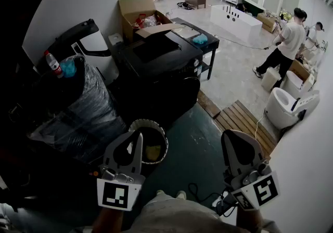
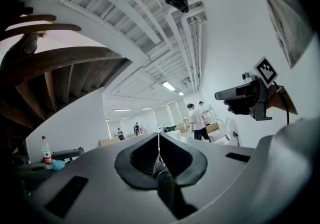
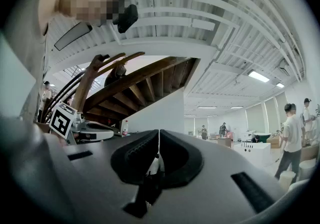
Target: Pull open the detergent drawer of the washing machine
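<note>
The black washing machine (image 1: 158, 65) stands in the middle of the head view, well ahead of both grippers. I cannot make out its detergent drawer on the dark front. My left gripper (image 1: 138, 134) (image 2: 158, 135) is held low and near me, shut with nothing between its jaws. Off to the right at about the same height, my right gripper (image 1: 229, 133) (image 3: 159, 132) is also shut and empty. Both point level into the room. Each gripper shows in the other's view: the right gripper (image 2: 245, 99) and the left gripper's marker cube (image 3: 64, 120).
A round bin (image 1: 149, 147) sits on the floor just ahead of me. A black wrapped bulk (image 1: 78, 107) with a bottle (image 1: 53, 64) on it stands at the left. A cardboard box (image 1: 143, 16) is behind the machine. Wooden decking (image 1: 242, 121), a white toilet (image 1: 291, 108) and people are at the right.
</note>
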### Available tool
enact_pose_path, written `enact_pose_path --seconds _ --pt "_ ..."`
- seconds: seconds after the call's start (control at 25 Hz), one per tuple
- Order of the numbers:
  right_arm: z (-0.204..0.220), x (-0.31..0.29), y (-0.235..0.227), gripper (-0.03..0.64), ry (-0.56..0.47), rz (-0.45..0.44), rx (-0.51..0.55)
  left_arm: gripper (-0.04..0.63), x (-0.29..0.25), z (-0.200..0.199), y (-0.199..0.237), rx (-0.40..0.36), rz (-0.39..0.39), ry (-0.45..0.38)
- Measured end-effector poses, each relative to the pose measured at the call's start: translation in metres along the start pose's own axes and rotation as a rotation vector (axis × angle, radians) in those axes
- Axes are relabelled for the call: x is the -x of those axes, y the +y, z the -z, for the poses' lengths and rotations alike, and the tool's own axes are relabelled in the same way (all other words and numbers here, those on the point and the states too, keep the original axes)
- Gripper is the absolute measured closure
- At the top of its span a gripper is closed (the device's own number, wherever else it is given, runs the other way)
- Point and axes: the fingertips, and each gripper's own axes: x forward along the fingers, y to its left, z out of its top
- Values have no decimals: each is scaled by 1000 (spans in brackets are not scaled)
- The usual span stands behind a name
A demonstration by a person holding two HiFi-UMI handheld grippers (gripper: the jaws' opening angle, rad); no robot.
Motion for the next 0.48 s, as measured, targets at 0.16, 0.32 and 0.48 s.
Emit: enact_pose_path --seconds 0.16,0.32,0.48 --pt "0 2 -2 583 -5 11 -16 574 -1 0 -2 -2 6 2" --pt "1 8 -5 583 6 12 -6 574 -2 -1 -8 0 13 1" --pt "5 11 -3 583 8 -1 -4 574 -2 0 -12 -1 15 -1"
